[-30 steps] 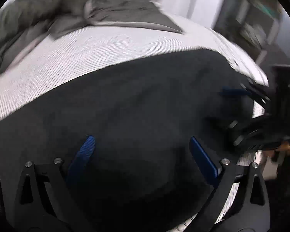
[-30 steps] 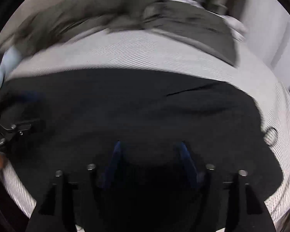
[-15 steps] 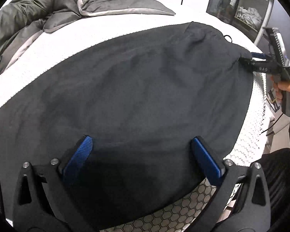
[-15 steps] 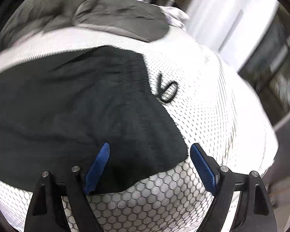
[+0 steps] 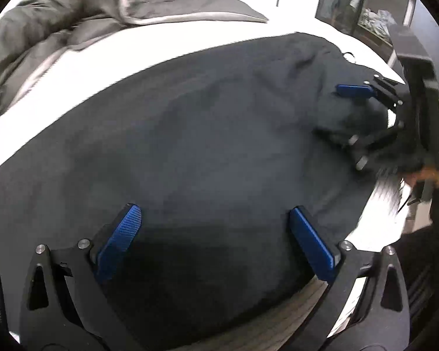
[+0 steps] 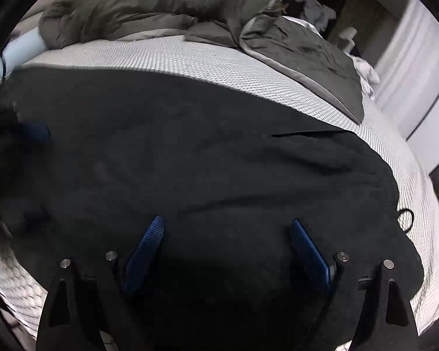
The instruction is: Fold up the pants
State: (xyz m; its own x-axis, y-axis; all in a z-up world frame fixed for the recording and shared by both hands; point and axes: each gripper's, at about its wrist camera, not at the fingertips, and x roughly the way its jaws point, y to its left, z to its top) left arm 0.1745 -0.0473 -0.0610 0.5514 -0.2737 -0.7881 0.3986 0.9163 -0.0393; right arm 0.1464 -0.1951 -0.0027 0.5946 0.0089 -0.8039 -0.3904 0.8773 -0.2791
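Black pants (image 5: 207,134) lie spread flat across the white mattress (image 5: 190,41). My left gripper (image 5: 216,222) hovers open low over their near edge, with only flat cloth under its blue pads (image 5: 123,237). In the same view my right gripper (image 5: 363,114), blurred, reaches in from the right over the pants' right end, held by a hand (image 5: 433,175). The right wrist view has the right gripper (image 6: 225,231) over the pants (image 6: 207,158); its jaws are opening and pinch nothing. A drawstring loop (image 6: 405,220) pokes out at the right edge. The left gripper (image 6: 29,134) is a dark blur at far left.
A rumpled grey-green duvet (image 6: 166,8) is heaped along the far side of the bed, with a light blue pillow (image 6: 17,52) at its left. A glass-fronted shelf (image 5: 371,8) stands beyond the bed's right end. The mattress's near edge (image 5: 281,318) runs just under my left gripper.
The right gripper swung from the pants' far right corner back in over the fabric, and its jaws spread a little wider. The left gripper sank slightly toward the cloth.
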